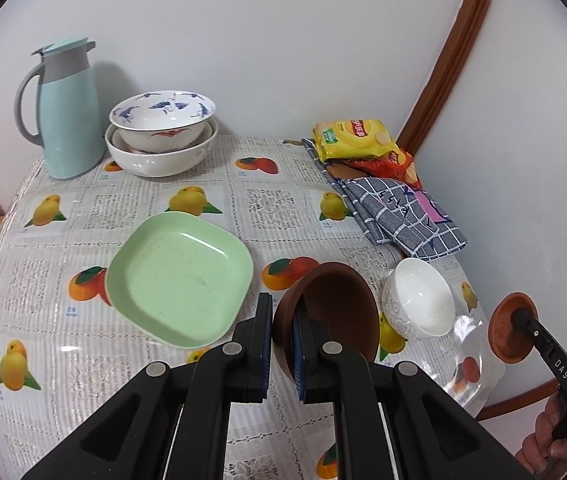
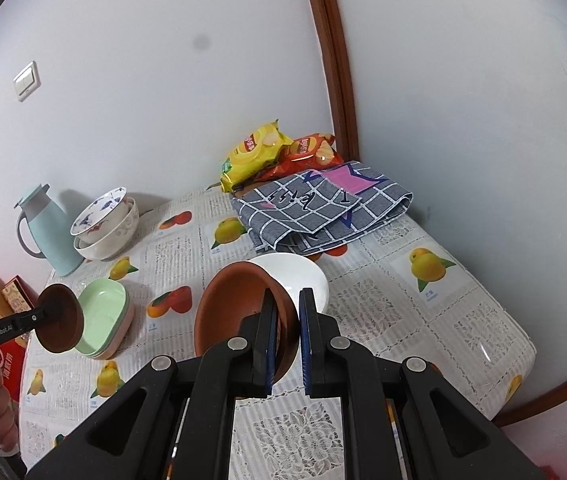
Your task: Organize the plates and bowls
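My left gripper (image 1: 283,312) is shut on the rim of a dark brown bowl (image 1: 339,312), held tilted above the table; it also shows in the right wrist view (image 2: 61,320). My right gripper (image 2: 285,308) is shut on the rim of an orange-brown bowl (image 2: 235,304), also tilted; the left wrist view shows it at far right (image 1: 509,332). A white bowl (image 1: 419,300) stands on the table right of the left gripper, and behind the orange-brown bowl (image 2: 303,276). Green square plates (image 1: 179,280) lie stacked on a pink one (image 2: 103,320).
Two stacked white patterned bowls (image 1: 163,132) stand at the back beside a light blue jug (image 1: 67,112). A folded checked cloth (image 1: 403,212) and snack bags (image 1: 355,140) lie at the back right. The wall is close behind; the table edge (image 2: 523,364) is at right.
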`<state>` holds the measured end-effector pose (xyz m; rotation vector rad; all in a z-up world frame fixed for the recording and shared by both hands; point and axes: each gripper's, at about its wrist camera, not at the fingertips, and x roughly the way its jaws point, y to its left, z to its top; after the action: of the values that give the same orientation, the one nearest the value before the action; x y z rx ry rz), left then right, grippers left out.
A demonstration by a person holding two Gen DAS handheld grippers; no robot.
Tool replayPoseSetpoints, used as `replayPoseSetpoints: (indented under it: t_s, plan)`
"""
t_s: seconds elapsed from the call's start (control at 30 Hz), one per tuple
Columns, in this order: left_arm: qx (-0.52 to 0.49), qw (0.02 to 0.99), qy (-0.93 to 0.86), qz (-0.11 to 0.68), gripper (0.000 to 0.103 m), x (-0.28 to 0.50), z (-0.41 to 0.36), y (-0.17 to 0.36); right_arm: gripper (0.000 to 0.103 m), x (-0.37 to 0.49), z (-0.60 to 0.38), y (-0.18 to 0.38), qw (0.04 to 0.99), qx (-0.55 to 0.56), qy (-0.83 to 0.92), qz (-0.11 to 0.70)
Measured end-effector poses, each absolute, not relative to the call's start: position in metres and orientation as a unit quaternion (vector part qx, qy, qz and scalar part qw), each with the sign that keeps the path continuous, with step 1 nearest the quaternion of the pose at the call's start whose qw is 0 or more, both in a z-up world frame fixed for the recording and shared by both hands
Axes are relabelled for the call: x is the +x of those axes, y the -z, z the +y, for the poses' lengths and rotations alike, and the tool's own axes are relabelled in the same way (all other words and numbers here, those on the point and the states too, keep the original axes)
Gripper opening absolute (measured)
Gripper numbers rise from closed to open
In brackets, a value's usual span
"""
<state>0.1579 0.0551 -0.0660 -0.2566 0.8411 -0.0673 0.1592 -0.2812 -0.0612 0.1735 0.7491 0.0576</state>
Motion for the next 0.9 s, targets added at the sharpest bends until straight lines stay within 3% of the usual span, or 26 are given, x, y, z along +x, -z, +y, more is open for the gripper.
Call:
replayPoseSetpoints:
  t_s: [0.9]
  plan:
    - [-0.131,0.887,-0.007,0.442,0.009,0.193,0.069,0.097,0.01,0.226,-0.273,0.118,0.909,0.072,-0.038,0.408]
